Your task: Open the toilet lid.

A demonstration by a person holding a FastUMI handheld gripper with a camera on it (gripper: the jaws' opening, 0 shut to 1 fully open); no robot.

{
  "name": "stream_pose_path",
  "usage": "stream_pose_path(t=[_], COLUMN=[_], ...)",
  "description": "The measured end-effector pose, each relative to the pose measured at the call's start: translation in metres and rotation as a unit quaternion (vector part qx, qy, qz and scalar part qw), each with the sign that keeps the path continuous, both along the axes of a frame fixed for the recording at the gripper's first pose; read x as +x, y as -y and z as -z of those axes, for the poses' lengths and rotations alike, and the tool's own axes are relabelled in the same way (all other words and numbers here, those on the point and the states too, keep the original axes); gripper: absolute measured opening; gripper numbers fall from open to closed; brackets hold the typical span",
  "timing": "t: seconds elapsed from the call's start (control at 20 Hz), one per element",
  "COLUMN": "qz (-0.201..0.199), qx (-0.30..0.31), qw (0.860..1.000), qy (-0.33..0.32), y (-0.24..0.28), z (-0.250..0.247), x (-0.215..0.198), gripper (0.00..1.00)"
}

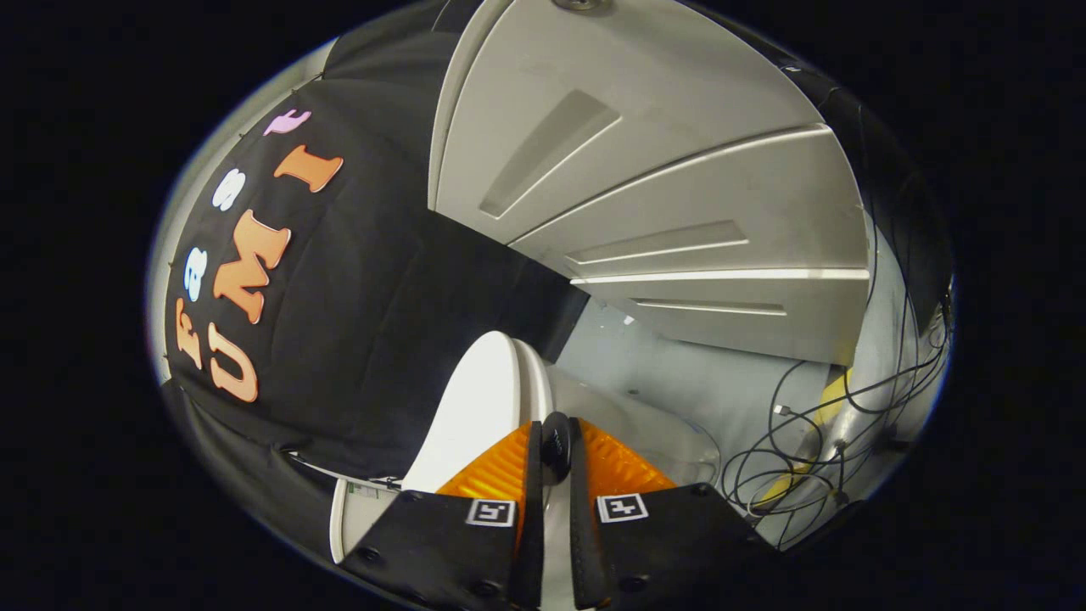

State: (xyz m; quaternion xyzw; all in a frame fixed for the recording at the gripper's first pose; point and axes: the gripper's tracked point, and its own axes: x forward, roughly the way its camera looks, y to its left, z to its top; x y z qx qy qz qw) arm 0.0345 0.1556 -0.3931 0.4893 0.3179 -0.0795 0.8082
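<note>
In the gripper view the gripper (556, 445) has its two fingers drawn close together, with a small dark knob (556, 443) pinched between the tips; both fingers appear to press on it. The knob sits at the edge of the white lid (475, 407), which lies just ahead of the fingers and a little to their left. The lid stands raised and seen nearly edge-on, its long axis running from the fingers up and away, its broad face turned toward the black cloth wall (356, 322). Lid and wall are near each other. On the other side the pale bowl rim (653, 433) curves off, with open floor (679, 373) beyond, then loose cables (806, 450) and a grey panelled door (645, 187).
</note>
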Motion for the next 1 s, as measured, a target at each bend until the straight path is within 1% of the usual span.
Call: stream_pose_path(t=[0.05, 0.1, 0.25, 0.45, 0.55, 0.7, 0.85, 0.9, 1.0], qz=[-0.005, -0.005, -0.01, -0.03, -0.027, -0.043, -0.061, -0.07, -0.076], qx=[-0.003, -0.002, -0.009, -0.067, -0.102, -0.134, -0.169, -0.187, -0.214], qw=[1.0, 1.0, 0.999, 0.994, 0.989, 0.982, 0.973, 0.969, 0.96], qy=[0.001, 0.008, 0.037, 0.076, 0.108, 0.13, 0.145, 0.148, 0.165], y=[0.002, 0.002, 0.0, -0.009, -0.011, -0.019, -0.032, -0.037, -0.049], z=[-0.004, -0.009, -0.035, -0.077, -0.096, -0.128, -0.158, -0.167, -0.193], x=[-0.005, -0.002, 0.004, 0.02, 0.043, 0.05, 0.059, 0.063, 0.071], gripper=[0.16, 0.16, 0.09, 0.09, 0.09, 0.09, 0.09, 0.09, 0.09])
